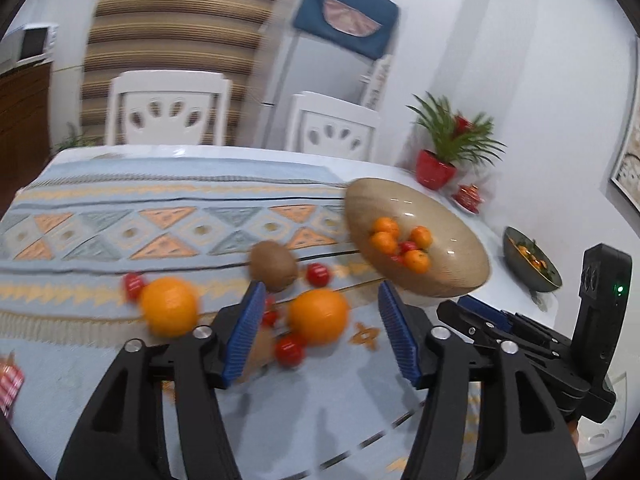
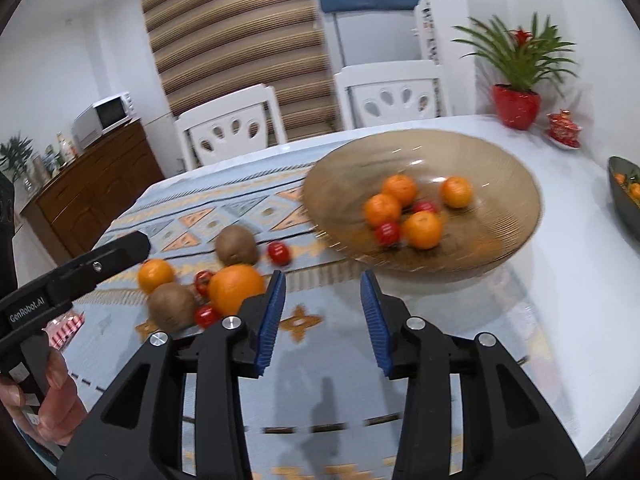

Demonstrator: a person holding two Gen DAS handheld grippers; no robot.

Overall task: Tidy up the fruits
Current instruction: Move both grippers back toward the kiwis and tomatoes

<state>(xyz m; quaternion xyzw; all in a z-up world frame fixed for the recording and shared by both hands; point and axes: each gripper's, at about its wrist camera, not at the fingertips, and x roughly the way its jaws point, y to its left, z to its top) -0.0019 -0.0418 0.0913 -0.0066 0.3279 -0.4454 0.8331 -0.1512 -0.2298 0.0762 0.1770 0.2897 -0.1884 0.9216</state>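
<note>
A brown glass bowl (image 2: 500, 208) stands on the table and holds several small oranges (image 2: 422, 229) and red tomatoes (image 2: 387, 233); it also shows in the left wrist view (image 1: 452, 236). Loose fruit lies on the patterned cloth: two large oranges (image 1: 319, 317) (image 1: 170, 306), two kiwis (image 1: 274, 266) (image 2: 173, 306) and several small tomatoes (image 1: 289, 350). My left gripper (image 1: 320, 320) is open above the near large orange, holding nothing. My right gripper (image 2: 323, 308) is open and empty, just right of the fruit pile (image 2: 235, 288) and in front of the bowl.
A dark bowl (image 1: 532, 262) with fruit stands at the table's right edge. A red-potted plant (image 2: 516, 106) and a small red dish (image 2: 564, 130) stand at the far right corner. Two white chairs (image 2: 230, 128) stand behind the table. A red-striped packet (image 1: 10, 384) lies at the left.
</note>
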